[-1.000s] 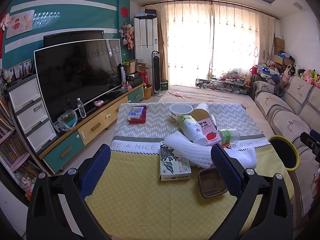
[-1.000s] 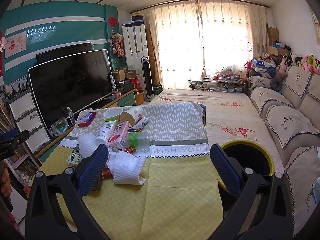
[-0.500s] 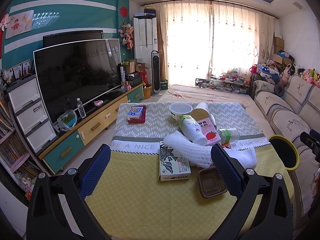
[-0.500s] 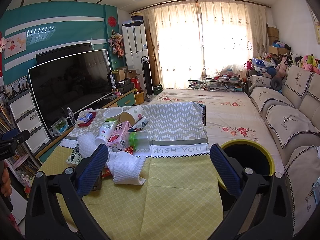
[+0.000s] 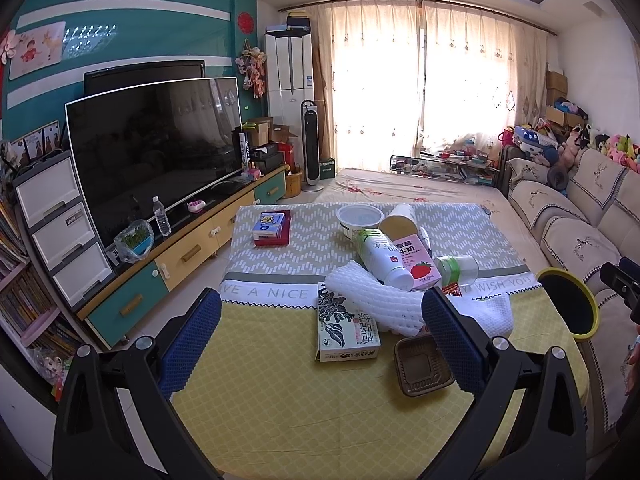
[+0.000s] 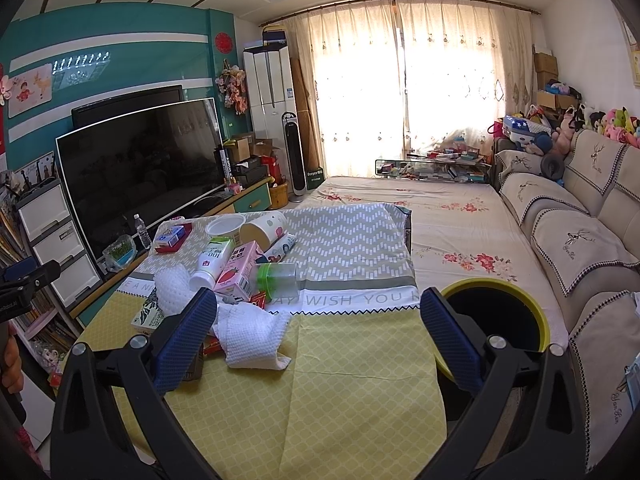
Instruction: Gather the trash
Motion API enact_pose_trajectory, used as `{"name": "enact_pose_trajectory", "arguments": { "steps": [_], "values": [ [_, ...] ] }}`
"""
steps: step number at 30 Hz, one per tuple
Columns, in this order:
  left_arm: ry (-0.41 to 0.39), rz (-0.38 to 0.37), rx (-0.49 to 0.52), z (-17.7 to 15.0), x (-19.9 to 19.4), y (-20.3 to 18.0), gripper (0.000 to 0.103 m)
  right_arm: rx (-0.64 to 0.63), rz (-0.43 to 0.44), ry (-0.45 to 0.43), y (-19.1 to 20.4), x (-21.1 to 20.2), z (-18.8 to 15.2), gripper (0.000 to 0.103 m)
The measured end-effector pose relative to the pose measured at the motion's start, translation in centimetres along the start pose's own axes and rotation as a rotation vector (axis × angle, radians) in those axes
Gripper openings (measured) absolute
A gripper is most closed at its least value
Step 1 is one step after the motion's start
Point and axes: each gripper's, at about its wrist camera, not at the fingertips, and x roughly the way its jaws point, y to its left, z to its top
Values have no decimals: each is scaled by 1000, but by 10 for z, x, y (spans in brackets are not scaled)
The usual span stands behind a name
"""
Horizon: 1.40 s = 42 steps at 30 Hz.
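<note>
Nothing has moved since the earlier pictures: both tongs hang over the near end of the table just as they did, and the litter lies as it lay.

The left tongs (image 5: 320, 320) are spread wide with nothing between their blue pads. Between the pads, farther out on the yellow cloth (image 5: 280, 392), lies a flat box (image 5: 346, 326) printed with dark flowers. Just right of it sits a small brown tray (image 5: 420, 366), partly behind the right pad. Beyond the box a white foam net (image 5: 372, 300) curls across the table, and a white towel (image 5: 492, 312) lies to its right.

The right tongs (image 6: 318, 326) are likewise spread and grip nothing. The same towel (image 6: 252, 340) lies crumpled just past the left pad.

The rest of the trash is heaped near the middle of the table. A white bottle (image 5: 382, 256) lies on its side against a pink strawberry milk carton (image 5: 414, 258). A clear jar with a green band (image 5: 458, 270) lies tipped beside the carton. Behind them are a paper cup (image 5: 400, 220) on its side and a white bowl (image 5: 359, 218). Well apart to the left, a small blue box sits on a red one (image 5: 272, 226).

A yellow-rimmed bin (image 6: 496, 320) stands off the table's right side, next to the sofa (image 6: 580, 248).
</note>
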Motion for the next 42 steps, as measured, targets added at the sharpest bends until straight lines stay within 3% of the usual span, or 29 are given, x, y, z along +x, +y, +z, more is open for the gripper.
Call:
{"name": "enact_pose_trajectory", "arguments": {
  "steps": [22, 31, 42],
  "values": [
    [6, -3, 0, -2, 2, -1, 99, 6, 6, 14, 2, 8, -8, 97],
    [7, 8, -19, 18, 60, 16, 99, -18, 27, 76, 5, 32, -11, 97],
    [-9, 29, -45, 52, 155, 27, 99, -35, 64, 226, 23, 121, -7, 97]
  ]
}}
